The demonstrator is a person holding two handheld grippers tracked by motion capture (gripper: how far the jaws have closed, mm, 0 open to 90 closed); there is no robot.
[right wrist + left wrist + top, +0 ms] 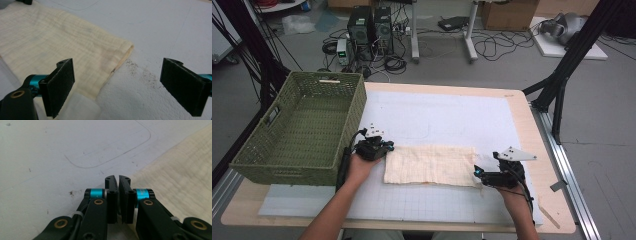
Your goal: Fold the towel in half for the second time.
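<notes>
Left tool (118,180) pressed together at left edge of folded cream waffle-weave cloth (432,165), mid-bench; whether it pinches cloth unclear. Right tool (117,87) spread at cloth's right edge.

High view: above near table edge, facing forward-down, far. Left gripper view: close along own jaws, cloth (180,182) right of them. Right gripper view: close, same cloth (62,37) left of jaws.

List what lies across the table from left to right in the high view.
green woven basket → left gripper at the cloth's left end → cream folded cloth → right gripper at its right end.
</notes>
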